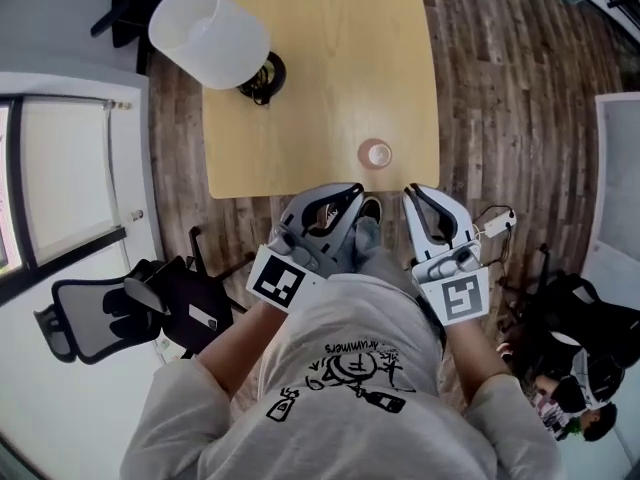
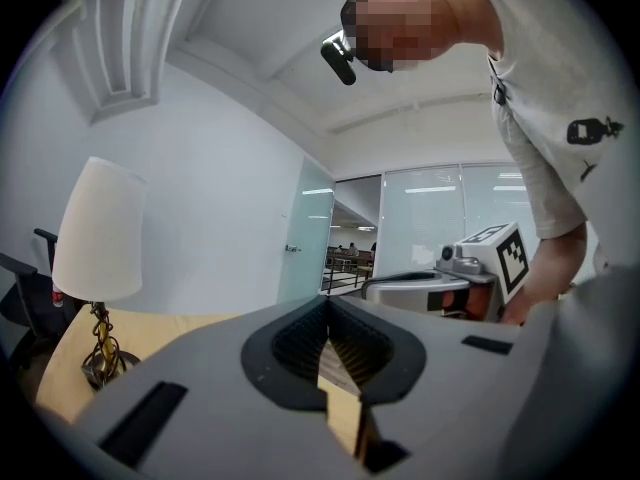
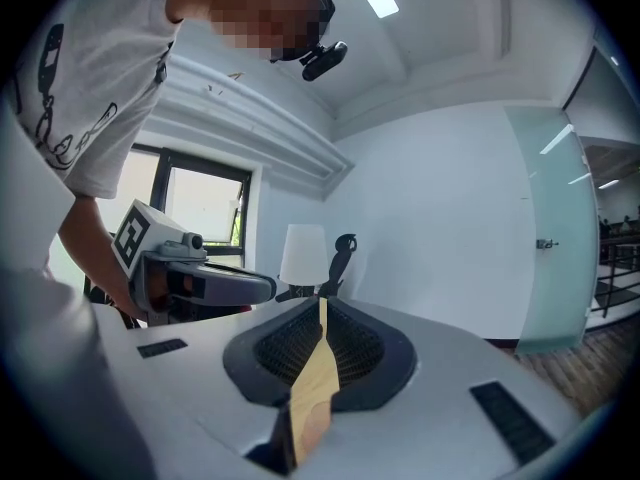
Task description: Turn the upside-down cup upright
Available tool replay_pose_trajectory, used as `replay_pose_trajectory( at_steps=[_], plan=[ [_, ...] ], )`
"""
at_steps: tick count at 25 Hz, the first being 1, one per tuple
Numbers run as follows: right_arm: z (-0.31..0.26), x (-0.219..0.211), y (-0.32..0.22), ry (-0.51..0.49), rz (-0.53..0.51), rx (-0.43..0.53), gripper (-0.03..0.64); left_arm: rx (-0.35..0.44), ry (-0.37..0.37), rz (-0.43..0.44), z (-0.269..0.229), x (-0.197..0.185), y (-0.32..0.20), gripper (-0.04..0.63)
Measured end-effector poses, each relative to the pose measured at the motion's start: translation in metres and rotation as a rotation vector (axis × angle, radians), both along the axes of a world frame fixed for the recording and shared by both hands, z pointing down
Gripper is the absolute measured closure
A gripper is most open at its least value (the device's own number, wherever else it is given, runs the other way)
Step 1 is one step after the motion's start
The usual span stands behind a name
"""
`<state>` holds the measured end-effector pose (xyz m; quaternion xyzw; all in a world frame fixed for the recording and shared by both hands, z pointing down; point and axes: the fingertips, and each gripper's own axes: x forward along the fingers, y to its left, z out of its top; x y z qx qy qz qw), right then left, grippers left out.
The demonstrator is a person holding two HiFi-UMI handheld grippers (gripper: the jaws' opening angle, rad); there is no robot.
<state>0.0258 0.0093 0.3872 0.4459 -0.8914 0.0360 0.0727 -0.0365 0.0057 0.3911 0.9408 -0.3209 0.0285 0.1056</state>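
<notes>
Head view: spotted the cup (image 1: 376, 153) standing mouth-down on the pale wooden surface (image 1: 320, 78), close to the near edge and toward its right side, well apart from the lamp (image 1: 210, 33) at the far left corner. Looks small, thin-walled and pinkish, with the base ring facing up; probably paper or light plastic, though too small here to say which. Judged light enough to skid or tip at a nudge, and soft enough to dent under a hard squeeze; likely a little slick on the wall. Best taken across the side wall, about halfway up or slightly toward the closed base where probably stiffer, from opposite sides and with only gentle pressure, leaving room to roll the wrist over. Holding nothing yet: left gripper (image 1: 352, 194) and right gripper (image 1: 412, 194) held side by side short of the near edge, both apart from the cup, with the right one nearer to it. Confirmed in left gripper view and right gripper view: jaws pressed together on each, meeting along one seam, nothing between them, only a sliver of surface seen beyond. Would need opening wide before any approach.
</notes>
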Motion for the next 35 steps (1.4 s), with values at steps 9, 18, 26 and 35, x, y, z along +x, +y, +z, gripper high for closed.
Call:
replay_pose_trajectory(
  at_steps=[9, 18, 26, 35],
  plan=[
    [0.073, 0.002, -0.01, -0.053, -0.052, -0.036, 0.54, 0.008, -0.053, 0.029, 0.065, 0.013, -0.016, 0.586],
    [0.164, 0.0, -0.021, -0.012, -0.065, -0.088, 0.351, 0.003, -0.041, 0.042, 0.123, 0.026, -0.03, 0.586],
    [0.205, -0.008, -0.038, -0.01, -0.047, -0.132, 0.293, 0.009, -0.027, 0.036, 0.151, 0.024, -0.037, 0.586],
    [0.222, -0.017, -0.057, 0.006, -0.053, -0.135, 0.281, -0.005, -0.017, 0.025, 0.171, 0.023, -0.046, 0.586]
  ],
)
